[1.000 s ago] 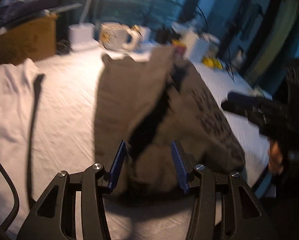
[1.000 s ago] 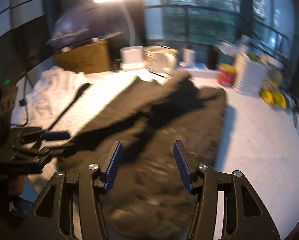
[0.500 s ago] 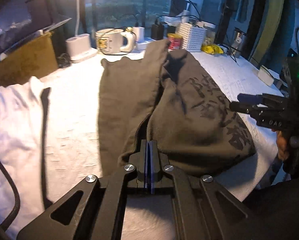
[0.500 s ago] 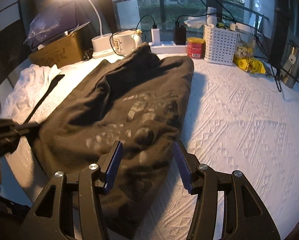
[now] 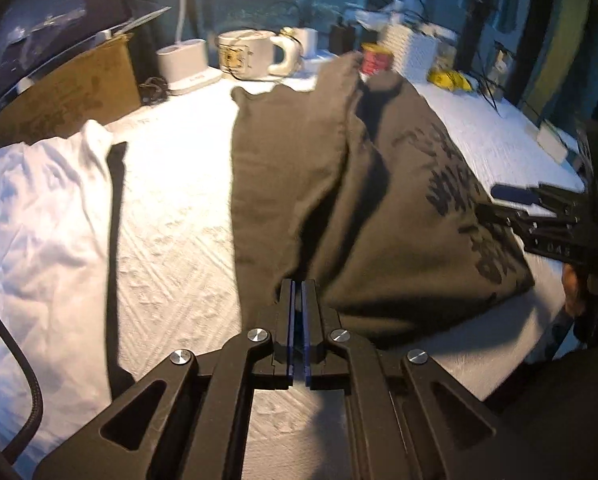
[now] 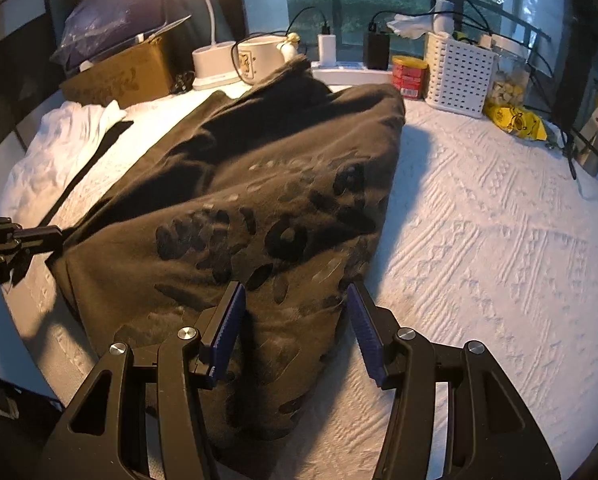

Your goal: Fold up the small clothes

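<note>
A dark grey T-shirt (image 5: 339, 184) with a black print lies on the white table cover, folded over lengthwise; it also shows in the right wrist view (image 6: 259, 200). My left gripper (image 5: 297, 288) is shut on the near hem of the T-shirt, and shows at the left edge of the right wrist view (image 6: 39, 236). My right gripper (image 6: 295, 300) is open, its blue pads straddling the near right corner of the shirt. It shows at the right of the left wrist view (image 5: 511, 194).
A white garment (image 5: 39, 208) lies at the left. At the back stand a cardboard box (image 6: 119, 76), a lamp base (image 6: 215, 64), a mug (image 6: 259, 58), a red tin (image 6: 409, 76), a white basket (image 6: 457, 76) and a yellow bag (image 6: 515, 120). Bare table cover (image 6: 499, 240) lies right.
My left gripper closed on the shirt's near hem and still holds it. My right gripper stayed open and moved closer over the shirt's near right corner.
</note>
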`<state>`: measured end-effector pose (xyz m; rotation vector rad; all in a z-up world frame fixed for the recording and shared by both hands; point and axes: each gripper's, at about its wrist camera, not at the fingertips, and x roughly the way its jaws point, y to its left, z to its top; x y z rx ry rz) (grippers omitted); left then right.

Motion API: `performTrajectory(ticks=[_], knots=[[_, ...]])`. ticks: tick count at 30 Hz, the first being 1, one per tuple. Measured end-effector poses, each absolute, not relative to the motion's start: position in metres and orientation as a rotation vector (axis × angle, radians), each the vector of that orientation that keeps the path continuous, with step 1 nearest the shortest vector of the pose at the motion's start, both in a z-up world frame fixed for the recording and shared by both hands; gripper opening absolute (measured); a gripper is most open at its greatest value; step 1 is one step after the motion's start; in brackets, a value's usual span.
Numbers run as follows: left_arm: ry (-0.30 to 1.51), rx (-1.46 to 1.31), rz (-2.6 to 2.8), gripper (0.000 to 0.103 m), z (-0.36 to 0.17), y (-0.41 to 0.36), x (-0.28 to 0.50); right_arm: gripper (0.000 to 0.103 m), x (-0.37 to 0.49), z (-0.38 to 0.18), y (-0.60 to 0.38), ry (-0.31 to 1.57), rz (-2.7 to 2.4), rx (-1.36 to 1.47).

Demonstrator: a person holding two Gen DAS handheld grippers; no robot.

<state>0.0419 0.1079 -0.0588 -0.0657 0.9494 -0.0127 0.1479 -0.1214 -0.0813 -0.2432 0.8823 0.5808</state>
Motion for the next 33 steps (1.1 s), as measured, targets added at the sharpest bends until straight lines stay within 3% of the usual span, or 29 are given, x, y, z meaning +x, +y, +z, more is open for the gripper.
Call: performTrajectory(ticks=[3,4,26,31,33], knots=[[0.911,-0.083,0.004,0.034,-0.049,0.113,0.048,0.056,0.152,-0.076,-0.122,0.87,0.578,-0.237],[0.896,-0.078,0.001,0.037,-0.046,0.113,0.05,0.056,0.154,-0.074,-0.122,0.865,0.577,-0.235],[0.818,0.126,-0.184,0.037,-0.033,0.061,0.202,0.056,0.238,-0.066,-0.145,0.831,0.467,-0.189],[0.827,0.155,-0.233,0.053,-0.043,0.052,0.237,0.056,0.253,-0.067,-0.146,0.83,0.447,-0.183],[0.851,0.169,-0.236,0.053,-0.052,0.051,0.251,0.056,0.259,-0.069,-0.146,0.832,0.44,-0.18]])
